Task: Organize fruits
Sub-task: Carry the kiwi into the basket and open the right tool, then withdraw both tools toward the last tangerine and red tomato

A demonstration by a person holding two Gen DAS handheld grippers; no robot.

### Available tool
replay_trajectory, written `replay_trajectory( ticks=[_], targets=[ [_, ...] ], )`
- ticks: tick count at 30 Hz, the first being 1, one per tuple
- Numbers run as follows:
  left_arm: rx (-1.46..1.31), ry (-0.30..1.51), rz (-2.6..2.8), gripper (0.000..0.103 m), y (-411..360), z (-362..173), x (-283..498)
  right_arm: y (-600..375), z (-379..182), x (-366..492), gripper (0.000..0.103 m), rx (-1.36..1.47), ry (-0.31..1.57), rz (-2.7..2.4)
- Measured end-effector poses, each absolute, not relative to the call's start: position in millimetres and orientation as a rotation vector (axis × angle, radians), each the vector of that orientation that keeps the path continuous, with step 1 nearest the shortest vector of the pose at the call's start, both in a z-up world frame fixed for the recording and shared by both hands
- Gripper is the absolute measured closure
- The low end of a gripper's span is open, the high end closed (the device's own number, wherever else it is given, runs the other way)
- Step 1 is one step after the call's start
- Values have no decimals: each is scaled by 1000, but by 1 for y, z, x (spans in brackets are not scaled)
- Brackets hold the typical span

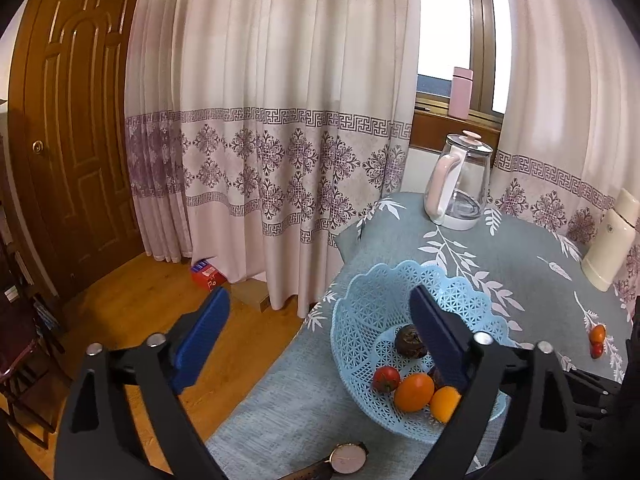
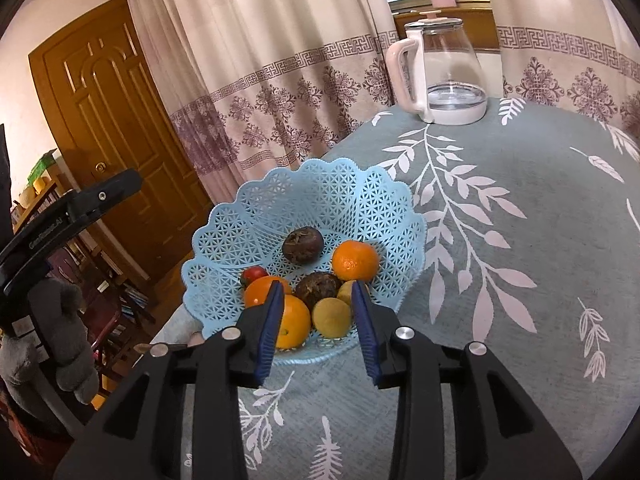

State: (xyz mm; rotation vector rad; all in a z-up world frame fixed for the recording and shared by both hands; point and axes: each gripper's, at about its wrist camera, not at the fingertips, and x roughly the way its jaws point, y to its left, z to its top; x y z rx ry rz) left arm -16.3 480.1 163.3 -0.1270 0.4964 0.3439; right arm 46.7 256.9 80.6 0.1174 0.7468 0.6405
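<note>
A light blue lattice basket [image 2: 320,188] sits near the table's left edge. It holds two dark brown fruits [image 2: 302,245], a mandarin [image 2: 355,261], oranges [image 2: 294,322], yellow-green fruits [image 2: 331,317] and a small tomato [image 2: 253,274]. My right gripper [image 2: 317,286] hovers open over the basket's near rim, nothing gripped. In the left wrist view the same basket [image 1: 360,308] lies under my left gripper [image 1: 319,294], which is wide open and empty, its right finger [image 1: 436,336] over the bowl. A small orange fruit [image 1: 597,334] and a small red one [image 1: 596,350] lie loose on the cloth at right.
A glass kettle [image 2: 444,64] stands at the table's far side and a cream flask [image 1: 610,240] at the far right. A wristwatch [image 1: 344,458] lies by the near left edge. A gloved hand [image 2: 60,340] holds the left gripper. Beyond the table's left edge are wooden floor and curtains.
</note>
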Motion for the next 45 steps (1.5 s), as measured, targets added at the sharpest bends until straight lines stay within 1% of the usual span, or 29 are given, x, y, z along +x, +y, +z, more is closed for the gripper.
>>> replay_trajectory(
  ticks=[18, 29, 45],
  targets=[
    [-116, 503, 325, 5, 470, 160, -13, 205, 66, 44, 67, 199, 754, 531],
    [-66, 532, 265, 5, 441, 152, -2, 164, 48, 49, 67, 222, 788, 423],
    [-53, 553, 181, 5, 397, 147, 16, 77, 33, 56, 67, 282, 792, 184]
  ],
)
